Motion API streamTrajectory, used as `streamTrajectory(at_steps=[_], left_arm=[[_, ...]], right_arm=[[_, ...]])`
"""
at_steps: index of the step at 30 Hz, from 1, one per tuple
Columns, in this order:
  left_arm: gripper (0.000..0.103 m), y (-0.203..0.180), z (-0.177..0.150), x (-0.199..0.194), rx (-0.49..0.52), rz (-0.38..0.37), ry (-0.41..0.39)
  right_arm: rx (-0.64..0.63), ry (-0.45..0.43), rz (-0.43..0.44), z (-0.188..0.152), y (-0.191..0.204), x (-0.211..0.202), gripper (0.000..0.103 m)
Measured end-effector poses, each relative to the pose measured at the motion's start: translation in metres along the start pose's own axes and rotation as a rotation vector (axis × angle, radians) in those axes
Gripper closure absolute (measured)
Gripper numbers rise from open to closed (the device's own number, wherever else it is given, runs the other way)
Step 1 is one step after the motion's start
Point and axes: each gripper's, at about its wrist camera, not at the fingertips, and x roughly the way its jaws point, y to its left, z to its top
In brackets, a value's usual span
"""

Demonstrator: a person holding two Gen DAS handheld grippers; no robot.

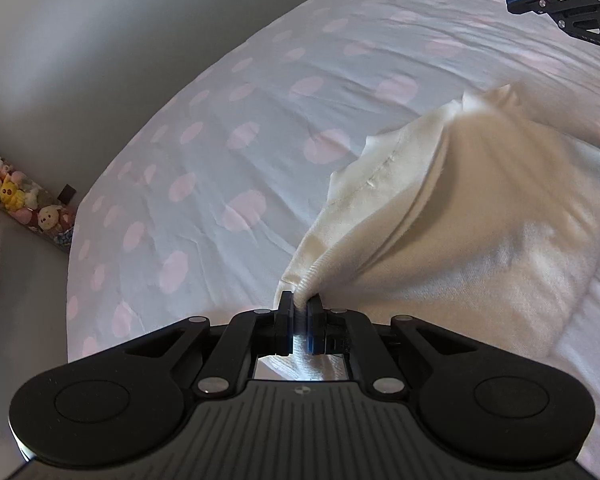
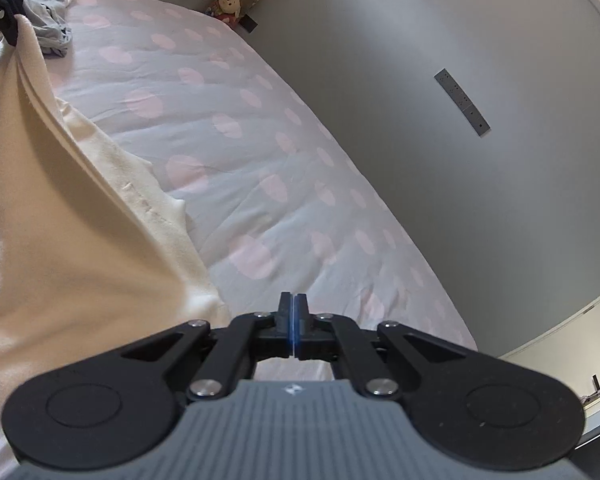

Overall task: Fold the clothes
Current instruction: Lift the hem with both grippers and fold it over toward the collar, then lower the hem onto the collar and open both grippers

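Observation:
A cream garment (image 1: 460, 216) lies partly folded on the bed. My left gripper (image 1: 300, 300) is shut on a ribbed edge of it and lifts that edge off the bed. In the right wrist view the same cream garment (image 2: 60, 208) fills the left side, with the left gripper (image 2: 4, 16) pinching its far corner at the top left. My right gripper (image 2: 293, 300) has its jaws pressed together with nothing between them, just right of the garment's near edge. The right gripper (image 1: 556, 0) also shows at the top right of the left wrist view.
The bed sheet (image 1: 204, 152) is pale with pink spots. A crumpled grey-blue garment (image 2: 50, 36) lies at the far end of the bed. Plush toys (image 1: 16, 196) line the wall by the bed. A grey wall (image 2: 460, 120) runs along the bed's edge.

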Motion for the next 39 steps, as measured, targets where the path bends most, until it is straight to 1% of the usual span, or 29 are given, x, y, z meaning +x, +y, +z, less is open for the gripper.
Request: streamTrajectory(at_steps=[3, 4, 6, 7, 8, 9, 10, 12, 13, 15, 17, 18, 19, 21, 23, 24, 25, 27, 28, 29, 30, 32, 34, 36, 39], left_arm=[[0.099, 0.009, 0.004, 0.045, -0.024, -0.068, 0.061], [0.099, 0.012, 0.004, 0.061, -0.033, -0.093, 0.086], [0.098, 0.020, -0.003, 0.083, -0.069, -0.135, 0.105], [0.096, 0.024, -0.007, 0.093, -0.088, -0.157, 0.113], [0.094, 0.029, -0.011, 0.098, -0.114, -0.175, 0.106], [0.088, 0.036, -0.015, 0.100, -0.141, -0.177, 0.094], [0.085, 0.042, -0.019, 0.103, -0.168, -0.179, 0.081], [0.085, 0.057, -0.025, 0.102, -0.229, -0.171, 0.049], [0.085, 0.064, -0.030, 0.100, -0.270, -0.176, 0.026], [0.084, 0.079, -0.040, 0.093, -0.357, -0.197, -0.015], [0.078, 0.088, -0.050, 0.089, -0.436, -0.247, -0.035], [0.074, 0.091, -0.055, 0.088, -0.474, -0.275, -0.040], [0.068, 0.092, -0.059, 0.090, -0.508, -0.302, -0.039], [0.063, 0.091, -0.063, 0.098, -0.553, -0.331, -0.026], [0.063, 0.089, -0.065, 0.107, -0.589, -0.334, -0.019], [0.063, 0.089, -0.065, 0.112, -0.610, -0.338, -0.020], [0.063, 0.088, -0.065, 0.117, -0.630, -0.344, -0.021], [0.063, 0.088, -0.063, 0.124, -0.658, -0.374, -0.027], [0.065, 0.088, -0.063, 0.128, -0.667, -0.383, -0.026], [0.066, 0.087, -0.061, 0.131, -0.669, -0.378, -0.023], [0.072, 0.086, -0.061, 0.132, -0.672, -0.370, -0.028], [0.080, 0.087, -0.061, 0.133, -0.697, -0.359, -0.041], [0.095, 0.088, -0.062, 0.131, -0.727, -0.350, -0.053], [0.099, 0.088, -0.064, 0.125, -0.728, -0.336, -0.078], [0.100, 0.087, -0.067, 0.111, -0.712, -0.305, -0.121]], right_arm=[[0.099, 0.046, 0.079, -0.001, -0.005, 0.043, 0.103], [0.151, 0.068, 0.120, -0.004, -0.004, 0.055, 0.103], [0.252, 0.105, 0.202, -0.013, -0.005, 0.073, 0.102], [0.304, 0.121, 0.245, -0.019, -0.005, 0.082, 0.101], [0.356, 0.138, 0.287, -0.025, -0.006, 0.091, 0.098], [0.409, 0.144, 0.322, -0.030, -0.007, 0.095, 0.097], [0.463, 0.149, 0.356, -0.036, -0.008, 0.100, 0.096], [0.591, 0.150, 0.418, -0.048, -0.004, 0.104, 0.095], [0.631, 0.151, 0.436, -0.051, -0.004, 0.107, 0.095], [0.669, 0.162, 0.442, -0.054, -0.001, 0.111, 0.095], [0.692, 0.173, 0.444, -0.056, 0.001, 0.116, 0.094], [0.697, 0.179, 0.443, -0.056, 0.003, 0.119, 0.094], [0.716, 0.183, 0.450, -0.058, 0.002, 0.122, 0.094], [0.755, 0.190, 0.465, -0.060, 0.001, 0.125, 0.094], [0.795, 0.200, 0.481, -0.064, 0.001, 0.128, 0.090], [0.815, 0.204, 0.488, -0.066, 0.000, 0.130, 0.084], [0.822, 0.211, 0.492, -0.067, 0.001, 0.132, 0.078], [0.834, 0.221, 0.497, -0.068, 0.003, 0.136, 0.077], [0.838, 0.225, 0.498, -0.068, 0.004, 0.138, 0.077], [0.852, 0.224, 0.502, -0.068, 0.004, 0.141, 0.077], [0.873, 0.224, 0.509, -0.069, 0.003, 0.144, 0.077], [0.900, 0.225, 0.502, -0.070, 0.003, 0.144, 0.080], [0.907, 0.216, 0.487, -0.070, 0.004, 0.141, 0.096], [0.890, 0.179, 0.460, -0.070, 0.003, 0.127, 0.098], [0.873, 0.124, 0.420, -0.069, -0.002, 0.106, 0.098]])
